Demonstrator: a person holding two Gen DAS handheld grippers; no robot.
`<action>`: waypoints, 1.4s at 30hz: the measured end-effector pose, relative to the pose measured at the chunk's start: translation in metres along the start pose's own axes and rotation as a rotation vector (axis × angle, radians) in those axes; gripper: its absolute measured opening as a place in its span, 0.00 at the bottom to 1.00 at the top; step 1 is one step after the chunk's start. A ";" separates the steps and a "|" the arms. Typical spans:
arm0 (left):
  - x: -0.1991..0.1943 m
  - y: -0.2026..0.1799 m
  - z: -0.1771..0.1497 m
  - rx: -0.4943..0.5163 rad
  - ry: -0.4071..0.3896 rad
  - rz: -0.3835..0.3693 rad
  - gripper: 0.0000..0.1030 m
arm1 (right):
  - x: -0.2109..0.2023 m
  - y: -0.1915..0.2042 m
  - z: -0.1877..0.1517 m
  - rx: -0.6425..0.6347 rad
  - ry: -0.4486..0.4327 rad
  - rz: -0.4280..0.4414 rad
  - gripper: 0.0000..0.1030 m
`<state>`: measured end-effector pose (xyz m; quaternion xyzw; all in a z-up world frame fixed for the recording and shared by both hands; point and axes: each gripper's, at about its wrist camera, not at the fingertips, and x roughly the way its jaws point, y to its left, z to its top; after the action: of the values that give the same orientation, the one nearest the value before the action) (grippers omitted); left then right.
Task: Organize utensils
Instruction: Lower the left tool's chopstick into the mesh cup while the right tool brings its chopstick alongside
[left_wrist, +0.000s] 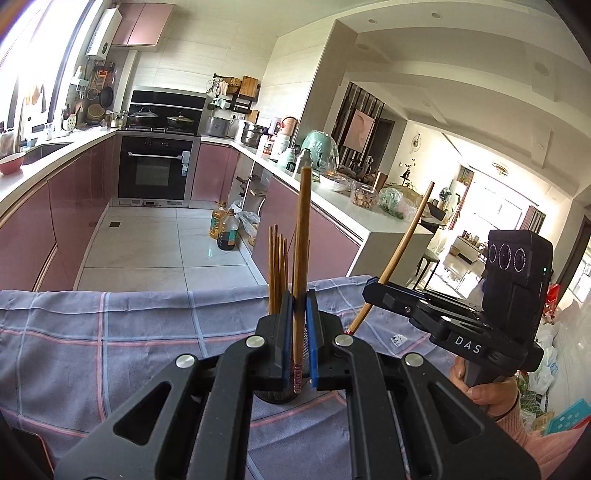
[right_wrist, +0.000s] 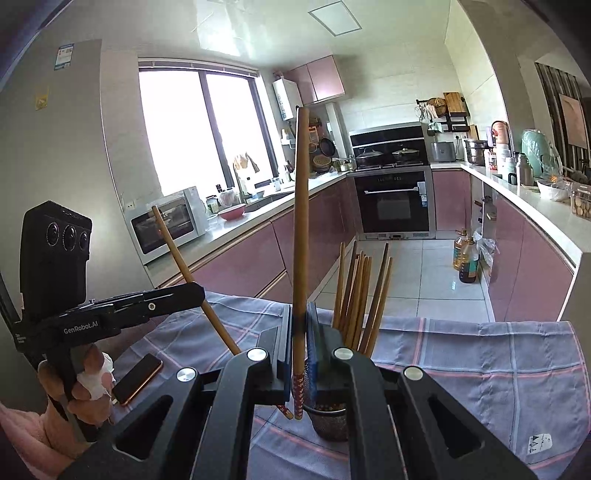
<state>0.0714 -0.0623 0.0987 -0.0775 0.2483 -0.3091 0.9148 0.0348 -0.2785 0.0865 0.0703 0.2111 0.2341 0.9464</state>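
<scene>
My left gripper (left_wrist: 300, 317) is shut on one brown chopstick (left_wrist: 303, 236), held upright, its patterned tip over the metal mesh holder (left_wrist: 277, 396). Several chopsticks (left_wrist: 277, 269) stand in that holder just behind the left pad. My right gripper (right_wrist: 300, 332) is shut on another brown chopstick (right_wrist: 301, 229), upright, its patterned tip beside the mesh holder (right_wrist: 329, 419), which holds several chopsticks (right_wrist: 360, 295). In the left wrist view the right gripper (left_wrist: 373, 286) shows at the right with its chopstick (left_wrist: 402, 243) tilted. In the right wrist view the left gripper (right_wrist: 195, 293) shows at the left with its chopstick (right_wrist: 192, 280).
A blue checked cloth (left_wrist: 110, 332) covers the table. A phone (right_wrist: 137, 378) lies on the table near the left hand. Beyond the table edge are the tiled kitchen floor, pink cabinets, an oven (left_wrist: 155, 170) and oil bottles (left_wrist: 223, 229).
</scene>
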 end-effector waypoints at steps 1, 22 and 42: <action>-0.001 0.000 0.001 0.000 -0.004 -0.002 0.07 | 0.001 0.000 0.000 0.000 -0.001 0.000 0.06; 0.015 -0.014 0.015 0.013 -0.019 0.038 0.07 | 0.017 -0.005 0.004 0.032 -0.001 -0.026 0.06; 0.036 -0.027 0.014 0.032 0.035 0.052 0.07 | 0.030 -0.012 0.000 0.062 0.028 -0.048 0.06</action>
<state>0.0890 -0.1058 0.1044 -0.0507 0.2614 -0.2906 0.9190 0.0637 -0.2752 0.0726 0.0911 0.2332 0.2056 0.9461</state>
